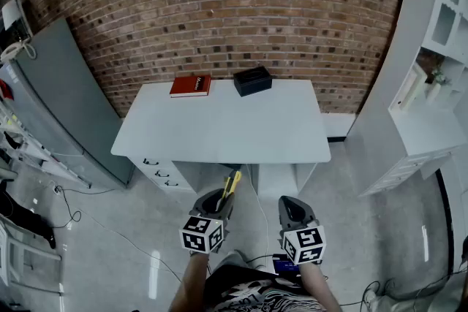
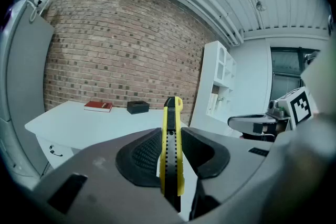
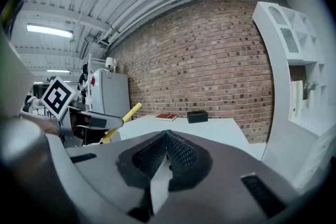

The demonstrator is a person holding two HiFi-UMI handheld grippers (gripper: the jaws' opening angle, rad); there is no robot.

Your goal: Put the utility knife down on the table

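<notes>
A yellow and black utility knife [image 2: 171,149] stands clamped between the jaws of my left gripper [image 2: 170,157], its tip pointing toward the table. In the head view the knife [image 1: 232,186] pokes out of the left gripper [image 1: 219,204], held in the air just short of the white table's [image 1: 227,129] near edge. My right gripper [image 1: 292,210] hangs beside it, shut with nothing between its jaws [image 3: 166,153]. The right gripper view also catches the knife [image 3: 122,121] at its left.
A red book [image 1: 191,85] and a black box [image 1: 253,80] lie along the table's far edge by the brick wall. A grey cabinet [image 1: 66,99] stands at the left, white shelving [image 1: 431,62] at the right. Drawers [image 1: 157,170] sit under the table's left side.
</notes>
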